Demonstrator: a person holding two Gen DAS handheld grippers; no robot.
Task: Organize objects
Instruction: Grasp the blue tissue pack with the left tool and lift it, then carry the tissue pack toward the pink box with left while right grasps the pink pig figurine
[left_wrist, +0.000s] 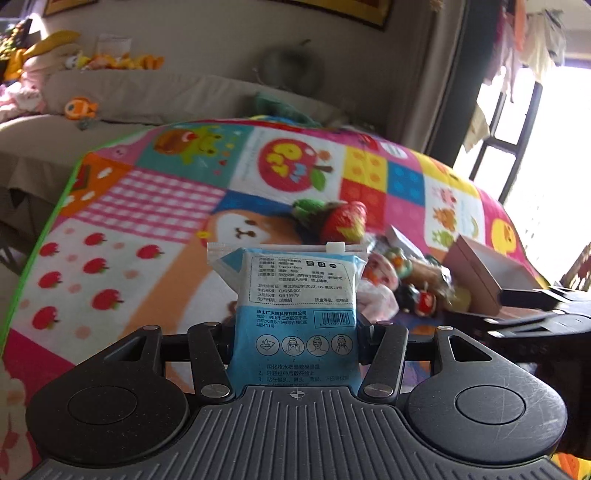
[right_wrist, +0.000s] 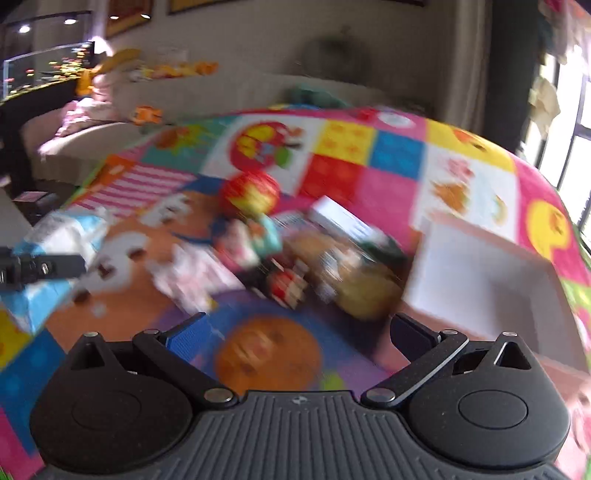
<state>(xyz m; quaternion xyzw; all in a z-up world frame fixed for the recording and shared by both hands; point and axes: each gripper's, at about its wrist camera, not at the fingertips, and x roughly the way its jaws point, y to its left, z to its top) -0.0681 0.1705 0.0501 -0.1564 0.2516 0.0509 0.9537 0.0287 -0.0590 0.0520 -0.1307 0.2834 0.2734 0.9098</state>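
- Fingers of the left gripper (left_wrist: 295, 332) are clamping a blue-and-white packet (left_wrist: 295, 302) from both sides – the pads are pressing on its lower half, and the packet is standing upright between them, its zip strip at the top and printed text and a barcode facing the camera.
- Beyond the left fingertips, a colourful patchwork mat (left_wrist: 147, 221) is spreading out, and a red strawberry plush (left_wrist: 341, 221) is lying on it just past the top of the packet.
- To the right of the left fingers, a heap of small toys (left_wrist: 406, 284) is sitting on the mat, and further right an open pink box (left_wrist: 484, 273) with a white inside is resting next to the heap.
- At the right edge of the left wrist view, the right gripper's dark finger is reaching in beside the box.
- Fingers of the right gripper (right_wrist: 295, 332) are standing wide apart and released – nothing is lying between them, only the mat with an orange round print below.
- Ahead of the right fingers, the toy heap is showing blurred; the pink box is sitting just to the right of the right finger.
- Far left of the right fingers, the packet is appearing in the left gripper's grasp.
- Behind the mat, a beige sofa (left_wrist: 147, 96) is carrying plush toys.
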